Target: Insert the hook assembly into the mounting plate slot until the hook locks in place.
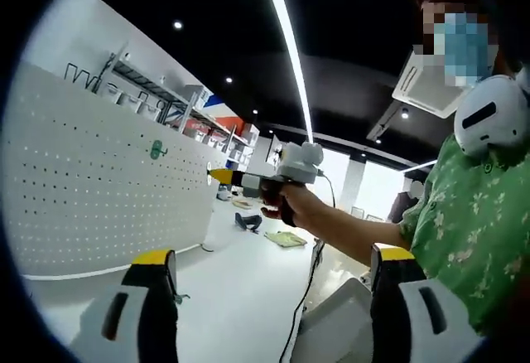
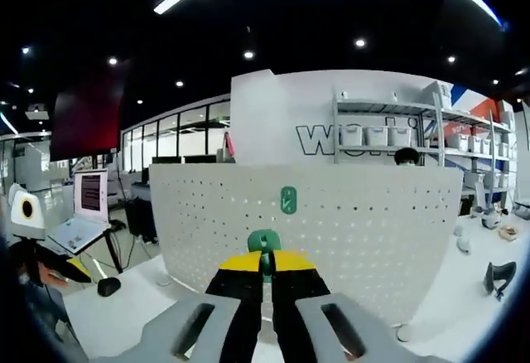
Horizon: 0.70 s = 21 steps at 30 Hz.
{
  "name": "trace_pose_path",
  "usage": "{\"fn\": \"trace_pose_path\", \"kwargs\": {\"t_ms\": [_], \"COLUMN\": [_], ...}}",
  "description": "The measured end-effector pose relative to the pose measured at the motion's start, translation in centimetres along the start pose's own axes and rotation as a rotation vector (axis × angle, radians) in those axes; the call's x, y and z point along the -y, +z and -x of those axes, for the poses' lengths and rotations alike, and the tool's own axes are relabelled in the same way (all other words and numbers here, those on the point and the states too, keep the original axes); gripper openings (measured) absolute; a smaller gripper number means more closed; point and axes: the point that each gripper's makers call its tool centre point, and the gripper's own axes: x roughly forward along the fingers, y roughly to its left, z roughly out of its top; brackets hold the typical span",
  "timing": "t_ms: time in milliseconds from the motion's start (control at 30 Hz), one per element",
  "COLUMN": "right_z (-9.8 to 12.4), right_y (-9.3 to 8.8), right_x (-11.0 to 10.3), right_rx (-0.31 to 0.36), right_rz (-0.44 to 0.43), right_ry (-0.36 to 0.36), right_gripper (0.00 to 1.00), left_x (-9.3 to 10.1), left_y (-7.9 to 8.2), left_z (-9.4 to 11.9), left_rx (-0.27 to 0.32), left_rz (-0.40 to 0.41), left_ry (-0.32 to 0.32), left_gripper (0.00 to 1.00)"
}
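Two grippers, both mine, entered in turn with what they carry.

Item one: right gripper (image 2: 265,270). Its fingers (image 2: 241,284) are closed together, yellow tips touching, pinching a green hook assembly (image 2: 264,243) whose rounded top stands just above the tips. In the left gripper view this same gripper (image 1: 222,176) is held out in my hand (image 1: 291,205), nose toward the board.

Item two: left gripper (image 1: 273,284). Its fingers (image 1: 153,288) stand wide apart and hold nothing (it hangs back over the white desk (image 1: 240,297), well apart from the board).

Item three: white pegboard (image 2: 364,239), upright on the desk, curving across both views.

Item four: green mounting plate (image 2: 288,200), fixed on the pegboard face, a slot or mark down its middle too small to read. In the left gripper view the mounting plate (image 1: 156,149) sits high on the board, ahead of the right gripper's nose and apart from it.

Status, as I judge it: the pick-up is done and the hook is gripped and pointed roughly at the plate, which sits above and slightly to one side of it in the right gripper view. Hook and plate are not yet touching. Left to do: close the gap, line the hook with the slot, push until it locks. How the hook is turned between the tips I cannot tell.
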Motion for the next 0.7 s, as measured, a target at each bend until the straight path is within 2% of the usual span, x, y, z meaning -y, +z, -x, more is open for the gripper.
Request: {"fn": "trace_pose_path", "kwargs": {"t_ms": [333, 567, 700], "right_z": [-3.2, -4.9, -5.6], "right_y": [3.1, 3.2, 3.0], "right_x": [2.2, 3.2, 4.1], "right_rx": [0.098, 0.124, 0.141], "right_rz": [-0.008, -0.015, -0.051], "right_ry": [-0.081, -0.114, -0.144], "right_gripper": [0.01, 0.01, 0.01], "left_x": [-0.5, -1.0, -1.2], "left_y": [0.1, 0.3, 0.2], "left_z": [0.2, 0.5, 0.4], "left_rx": [-0.001, -0.004, -0.009], "left_rz": [0.001, -0.004, 0.000], "left_ry": [0.003, 0.012, 0.012], "left_gripper": [0.99, 0.99, 0.98]}}
